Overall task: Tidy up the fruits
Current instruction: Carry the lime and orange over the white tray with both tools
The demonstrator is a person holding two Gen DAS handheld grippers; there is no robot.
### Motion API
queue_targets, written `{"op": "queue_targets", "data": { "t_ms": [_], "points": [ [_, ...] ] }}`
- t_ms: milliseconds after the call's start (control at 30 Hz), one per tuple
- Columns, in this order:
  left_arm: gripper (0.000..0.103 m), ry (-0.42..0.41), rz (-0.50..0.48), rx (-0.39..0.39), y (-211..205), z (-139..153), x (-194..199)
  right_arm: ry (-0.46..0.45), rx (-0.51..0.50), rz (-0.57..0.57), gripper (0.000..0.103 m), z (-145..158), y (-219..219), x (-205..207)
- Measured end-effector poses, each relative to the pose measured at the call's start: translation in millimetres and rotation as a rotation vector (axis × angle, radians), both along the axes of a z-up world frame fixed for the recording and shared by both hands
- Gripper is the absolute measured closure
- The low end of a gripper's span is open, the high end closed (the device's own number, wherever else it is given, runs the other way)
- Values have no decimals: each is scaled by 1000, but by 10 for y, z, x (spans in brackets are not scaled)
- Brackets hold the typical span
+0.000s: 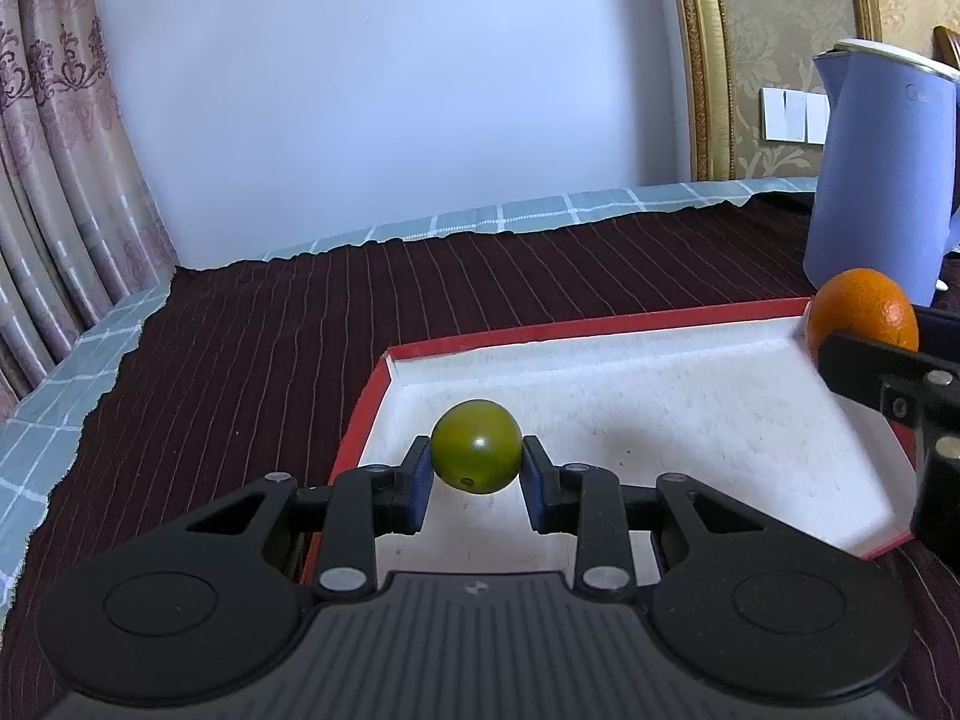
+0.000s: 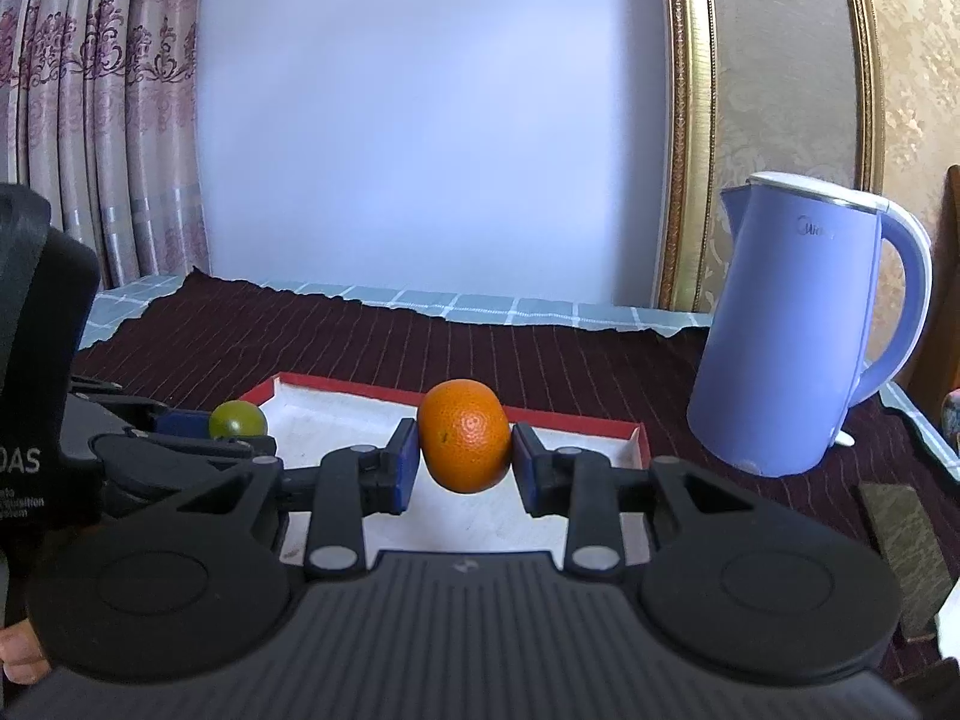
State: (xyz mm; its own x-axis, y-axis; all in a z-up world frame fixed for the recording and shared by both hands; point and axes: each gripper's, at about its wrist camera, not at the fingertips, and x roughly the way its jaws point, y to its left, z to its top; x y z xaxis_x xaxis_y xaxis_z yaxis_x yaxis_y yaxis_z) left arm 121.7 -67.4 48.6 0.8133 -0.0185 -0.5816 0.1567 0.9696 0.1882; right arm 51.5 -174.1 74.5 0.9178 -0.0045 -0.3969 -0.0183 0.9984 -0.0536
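Note:
My left gripper (image 1: 476, 468) is shut on a small green fruit (image 1: 476, 446) and holds it above the near left part of a shallow red-rimmed tray with a white floor (image 1: 660, 396). My right gripper (image 2: 463, 459) is shut on an orange (image 2: 464, 443) and holds it above the same tray (image 2: 576, 420). In the left wrist view the orange (image 1: 861, 306) shows at the tray's far right corner with the right gripper's fingers (image 1: 870, 363) on it. In the right wrist view the green fruit (image 2: 237, 418) shows at the left in the left gripper (image 2: 180, 420).
A blue electric kettle (image 2: 792, 330) stands right of the tray on the dark striped cloth (image 1: 270, 330); it also shows in the left wrist view (image 1: 876, 180). A checked cloth edges the table. A curtain (image 1: 54, 180) hangs at left, a gold-framed panel at the back right.

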Motion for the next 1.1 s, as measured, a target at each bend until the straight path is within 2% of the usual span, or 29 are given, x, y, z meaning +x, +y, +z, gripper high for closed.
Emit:
{"op": "queue_targets", "data": {
  "t_ms": [1100],
  "points": [
    [73,40,7,41,-244,-139,444,2,61,-63,72,-108,-270,523]
  ]
}}
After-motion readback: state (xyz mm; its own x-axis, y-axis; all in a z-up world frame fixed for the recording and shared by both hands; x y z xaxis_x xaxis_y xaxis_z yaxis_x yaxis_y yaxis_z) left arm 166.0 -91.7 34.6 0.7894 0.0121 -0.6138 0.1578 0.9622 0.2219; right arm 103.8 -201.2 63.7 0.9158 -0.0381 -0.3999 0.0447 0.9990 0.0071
